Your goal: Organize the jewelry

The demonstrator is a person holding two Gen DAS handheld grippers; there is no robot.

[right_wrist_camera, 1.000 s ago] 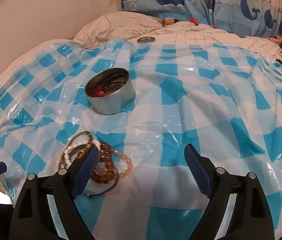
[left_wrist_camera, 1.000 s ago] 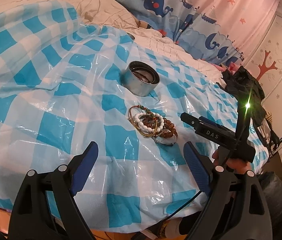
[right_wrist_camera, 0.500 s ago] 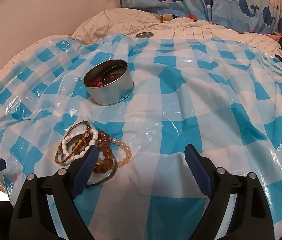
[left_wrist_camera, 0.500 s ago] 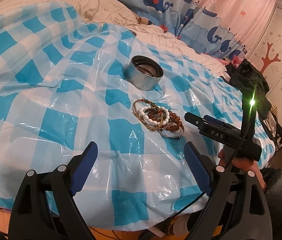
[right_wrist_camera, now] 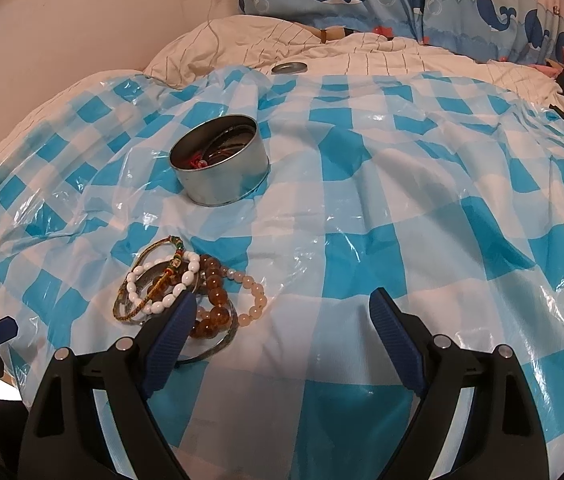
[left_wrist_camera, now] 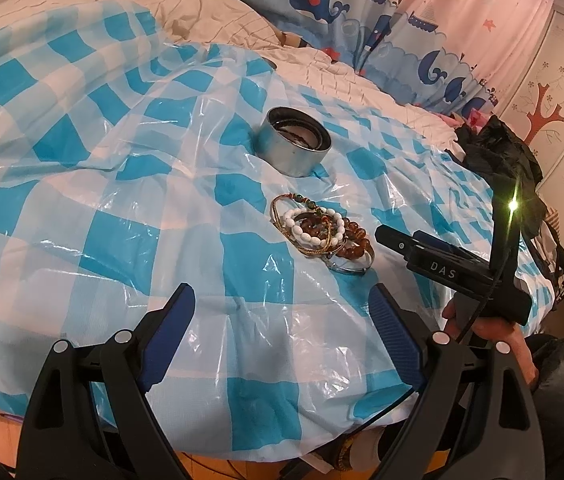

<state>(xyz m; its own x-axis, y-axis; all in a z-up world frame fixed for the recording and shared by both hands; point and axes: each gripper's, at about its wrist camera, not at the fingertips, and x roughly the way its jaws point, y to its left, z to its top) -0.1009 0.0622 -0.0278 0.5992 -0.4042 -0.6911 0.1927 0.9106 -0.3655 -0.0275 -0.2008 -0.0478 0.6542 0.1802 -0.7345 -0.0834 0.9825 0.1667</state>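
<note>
A heap of bracelets point(left_wrist_camera: 322, 234) point(right_wrist_camera: 185, 292) lies on the blue-and-white checked plastic sheet: white beads, amber beads, pale pink beads, a braided cord and a metal bangle. Beyond it stands a round metal tin point(left_wrist_camera: 296, 145) point(right_wrist_camera: 219, 170) with some jewelry inside. My left gripper point(left_wrist_camera: 282, 306) is open over bare sheet, short of the heap. My right gripper point(right_wrist_camera: 282, 308) is open too, its left finger at the heap's near edge. In the left wrist view the right gripper's body point(left_wrist_camera: 442, 264) shows just right of the heap.
The sheet point(right_wrist_camera: 402, 200) covers a bed with a rumpled white quilt point(right_wrist_camera: 322, 48) behind. The tin's lid point(right_wrist_camera: 289, 67) lies on the quilt. Whale-print curtains point(left_wrist_camera: 362, 8) hang at the back. Dark clothing point(left_wrist_camera: 498, 152) sits at the bed's right edge.
The view from both grippers has shifted a little; the heap and tin sit slightly lower and nearer in the frames. Both grippers remain open. Nothing was picked up.
</note>
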